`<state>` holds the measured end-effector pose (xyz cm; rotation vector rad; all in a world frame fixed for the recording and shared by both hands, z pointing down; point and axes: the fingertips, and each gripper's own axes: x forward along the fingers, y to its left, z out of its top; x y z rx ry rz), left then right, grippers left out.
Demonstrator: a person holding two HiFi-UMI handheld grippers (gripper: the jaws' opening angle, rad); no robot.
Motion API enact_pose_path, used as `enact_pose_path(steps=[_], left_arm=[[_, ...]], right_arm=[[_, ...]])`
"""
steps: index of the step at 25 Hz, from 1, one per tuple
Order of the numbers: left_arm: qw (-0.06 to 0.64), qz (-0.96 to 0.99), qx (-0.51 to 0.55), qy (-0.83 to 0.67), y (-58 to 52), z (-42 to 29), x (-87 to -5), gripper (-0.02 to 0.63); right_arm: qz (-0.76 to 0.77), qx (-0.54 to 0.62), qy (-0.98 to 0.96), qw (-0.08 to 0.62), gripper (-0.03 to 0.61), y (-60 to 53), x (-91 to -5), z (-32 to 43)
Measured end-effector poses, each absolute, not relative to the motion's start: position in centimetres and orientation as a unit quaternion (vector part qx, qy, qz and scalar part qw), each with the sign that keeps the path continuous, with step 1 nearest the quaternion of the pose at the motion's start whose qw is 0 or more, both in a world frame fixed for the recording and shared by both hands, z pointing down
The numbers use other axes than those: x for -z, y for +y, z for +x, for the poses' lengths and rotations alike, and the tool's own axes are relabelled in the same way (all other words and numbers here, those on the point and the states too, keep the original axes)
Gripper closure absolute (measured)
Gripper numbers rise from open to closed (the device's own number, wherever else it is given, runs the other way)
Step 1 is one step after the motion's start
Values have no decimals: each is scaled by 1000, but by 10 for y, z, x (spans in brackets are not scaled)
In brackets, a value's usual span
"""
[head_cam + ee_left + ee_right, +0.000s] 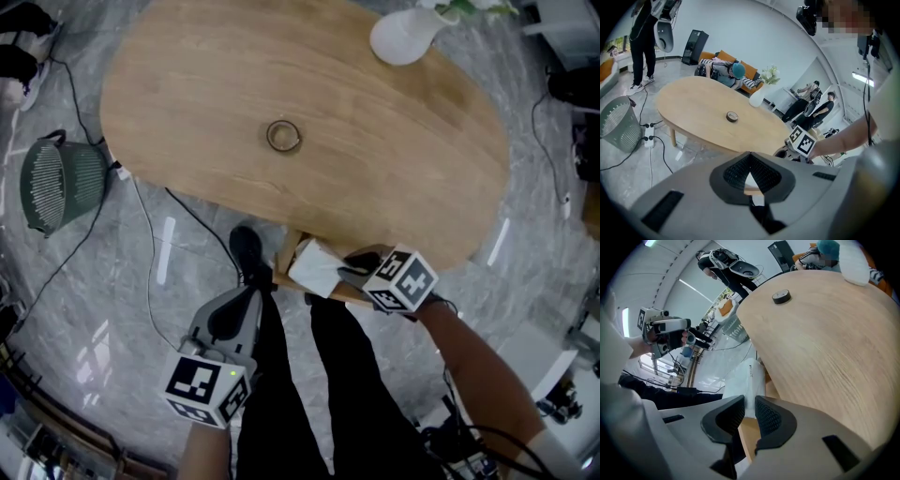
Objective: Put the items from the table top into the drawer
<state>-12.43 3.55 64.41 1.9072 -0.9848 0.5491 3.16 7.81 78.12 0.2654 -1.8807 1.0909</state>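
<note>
White and soft-sided, the packet [314, 266] is clamped at one end between the jaws of the right gripper [749, 401]. The pads press on it at a narrow setting. Its long axis runs straight out from the jaws, parallel to the near edge of the wooden surface [375, 159] and just beside that edge. Directly below it lies the open drawer [746, 433], pulled out from under the near edge. Whether the packet already touches the drawer floor cannot be told.

The judged next move is a release straight down. The overhanging near edge covers the rear of the drawer, so the drop has to stay forward of it.

The left gripper [750, 155] hangs lower, near the person's legs, jaws together and empty. It stands clear of the drawer.

A tape roll [283, 136] remains at the middle of the surface, well apart from both grippers. A white vase [405, 36] stands at the far right edge.
</note>
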Motion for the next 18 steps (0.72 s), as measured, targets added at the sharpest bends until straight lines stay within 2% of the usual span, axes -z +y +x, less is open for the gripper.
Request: enact_pose_path(steps=[4,13,18], left_arm=[[450,770,-224,-393,34,-124,-646,612],[451,772,-230,-385,30,-125,-648,612],[450,777,-223,-379,25,-121,-645,612]], right_arm=[[110,-429,-765,467,491,79,-789,28],[133,-456,-760,443,437,82,-787,26],[152,-484,-762,403,437,80,-772,25]])
